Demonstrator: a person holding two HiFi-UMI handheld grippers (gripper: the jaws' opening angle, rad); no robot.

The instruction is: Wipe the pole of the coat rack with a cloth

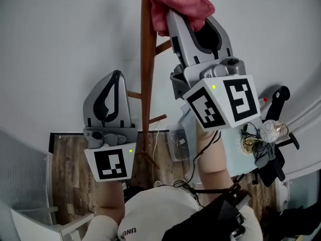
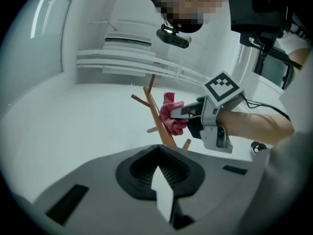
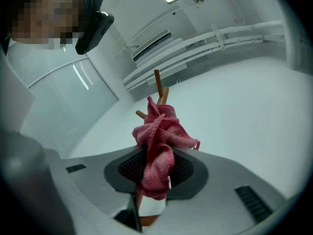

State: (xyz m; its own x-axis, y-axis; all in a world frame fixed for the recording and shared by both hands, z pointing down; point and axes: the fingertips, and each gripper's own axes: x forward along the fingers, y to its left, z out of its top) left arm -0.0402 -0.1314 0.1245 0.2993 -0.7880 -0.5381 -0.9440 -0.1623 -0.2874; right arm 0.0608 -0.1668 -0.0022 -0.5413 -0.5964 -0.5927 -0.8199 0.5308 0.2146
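Pink nubby cloth [image 3: 164, 131] is bunched in the right gripper's [image 3: 155, 176] clamped jaws, against the smooth wooden pole [image 1: 146, 59]; the left gripper [image 2: 157, 155] is closed on nothing.

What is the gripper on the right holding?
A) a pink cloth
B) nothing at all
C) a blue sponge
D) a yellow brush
A: in the right gripper view, the right gripper has its jaws closed on a bunched-up pink cloth.
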